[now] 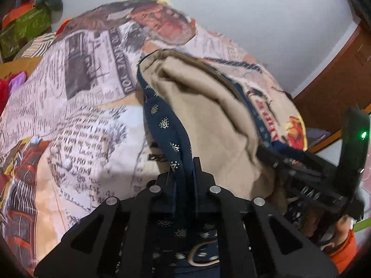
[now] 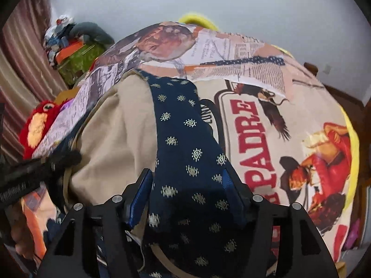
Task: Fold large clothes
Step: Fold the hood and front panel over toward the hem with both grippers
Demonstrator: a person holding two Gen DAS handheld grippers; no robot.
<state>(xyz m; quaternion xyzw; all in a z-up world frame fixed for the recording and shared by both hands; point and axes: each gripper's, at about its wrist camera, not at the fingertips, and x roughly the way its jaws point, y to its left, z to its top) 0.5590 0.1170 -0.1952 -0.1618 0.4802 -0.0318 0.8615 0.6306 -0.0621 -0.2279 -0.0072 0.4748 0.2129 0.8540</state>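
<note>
Right wrist | printed bedspread [image 2: 266,125] | garment [image 2: 185,139] | white wall [image 2: 255,11]

You are looking at a beige garment [image 2: 111,127] trimmed in navy paisley band [image 2: 185,139], lying on a newspaper-print sheet [image 1: 69,106].

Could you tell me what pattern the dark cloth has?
Navy cloth with small pale paisley motifs; clearest in the right wrist view.
</note>
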